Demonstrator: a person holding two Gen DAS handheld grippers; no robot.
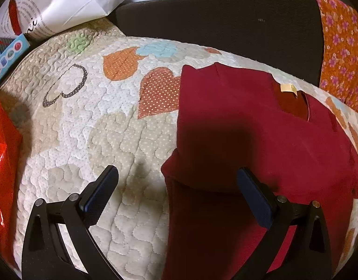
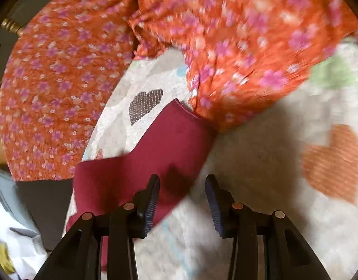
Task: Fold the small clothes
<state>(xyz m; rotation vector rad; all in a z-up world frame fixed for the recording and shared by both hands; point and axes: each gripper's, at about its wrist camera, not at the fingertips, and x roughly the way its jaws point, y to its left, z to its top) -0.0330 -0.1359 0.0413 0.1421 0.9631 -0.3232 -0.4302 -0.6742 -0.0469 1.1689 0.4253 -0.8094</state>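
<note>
Your left gripper (image 1: pixel 176 175) stands wide over the red shirt (image 1: pixel 260 128) on the quilt (image 1: pixel 85 128) — your right gripper (image 2: pixel 182 182) gapes partway, holding nothing.

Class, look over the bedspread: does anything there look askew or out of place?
The orange flowered cloth lies bunched, overlapping the dark red garment's sleeve end. The garment itself looks neatly laid on the quilt.

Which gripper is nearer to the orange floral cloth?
Right. The right gripper hovers open beside the dark red garment, with the orange floral cloth just ahead. The left gripper is farther away; there the cloth lies at the far right.
</note>
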